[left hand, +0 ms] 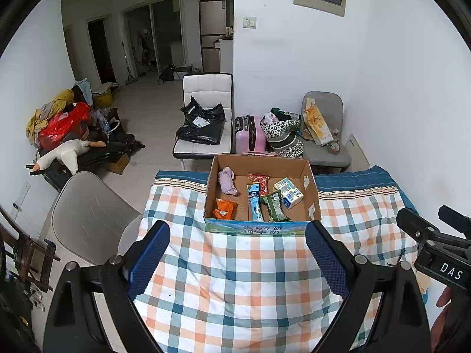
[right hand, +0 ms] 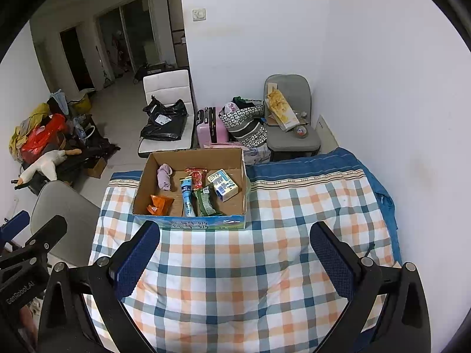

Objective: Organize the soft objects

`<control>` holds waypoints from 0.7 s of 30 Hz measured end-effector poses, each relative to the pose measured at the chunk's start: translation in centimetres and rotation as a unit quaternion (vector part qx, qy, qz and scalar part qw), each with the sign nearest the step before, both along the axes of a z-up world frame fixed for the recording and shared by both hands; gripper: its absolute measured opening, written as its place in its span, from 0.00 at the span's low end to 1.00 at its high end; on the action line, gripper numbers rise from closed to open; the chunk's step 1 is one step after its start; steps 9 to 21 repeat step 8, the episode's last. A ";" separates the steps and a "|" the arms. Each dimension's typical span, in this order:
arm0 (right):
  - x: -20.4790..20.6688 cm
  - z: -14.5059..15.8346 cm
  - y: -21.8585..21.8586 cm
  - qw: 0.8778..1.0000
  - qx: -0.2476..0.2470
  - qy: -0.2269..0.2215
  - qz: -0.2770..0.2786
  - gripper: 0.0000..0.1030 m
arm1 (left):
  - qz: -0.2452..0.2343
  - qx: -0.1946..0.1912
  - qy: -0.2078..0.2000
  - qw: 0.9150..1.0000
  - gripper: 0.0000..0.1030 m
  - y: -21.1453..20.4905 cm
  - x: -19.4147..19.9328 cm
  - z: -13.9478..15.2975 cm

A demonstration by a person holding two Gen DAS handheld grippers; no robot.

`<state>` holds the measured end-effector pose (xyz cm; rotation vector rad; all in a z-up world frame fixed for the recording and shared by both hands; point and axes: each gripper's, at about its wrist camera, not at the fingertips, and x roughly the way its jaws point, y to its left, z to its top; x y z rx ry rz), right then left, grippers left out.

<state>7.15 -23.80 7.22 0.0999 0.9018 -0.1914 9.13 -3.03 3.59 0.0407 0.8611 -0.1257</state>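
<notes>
Six soft items lie loose in an open cardboard box (left hand: 310, 176) on the checked quilt (left hand: 235, 279): a crumpled lilac cloth (left hand: 227, 183) at ten o'clock, an orange packet (left hand: 224, 207) at eight, a blue tube (left hand: 255, 201) centred, a red packet (left hand: 259, 183) at twelve, a green packet (left hand: 274, 206) at five, a white carton (left hand: 289, 196) at three. Left tongs (left hand: 237, 260) and right tongs (right hand: 235, 260) both gape wide, empty, at six o'clock of the box.

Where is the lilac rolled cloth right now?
In both wrist views the lilac rolled cloth lies inside the cardboard box on the checked quilt, in its far-left corner, behind the orange packet.
</notes>
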 end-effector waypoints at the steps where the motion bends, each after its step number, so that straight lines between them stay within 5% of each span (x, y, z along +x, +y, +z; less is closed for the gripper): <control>1: 0.1 0.0 0.0 1.000 -0.001 0.000 -0.001 1.00 | 0.000 0.000 0.000 1.000 0.92 0.0 0.0 0.0; 21: 0.1 0.0 0.0 1.000 0.000 0.000 -0.001 1.00 | 0.002 0.004 -0.004 1.000 0.92 -0.3 0.0 0.1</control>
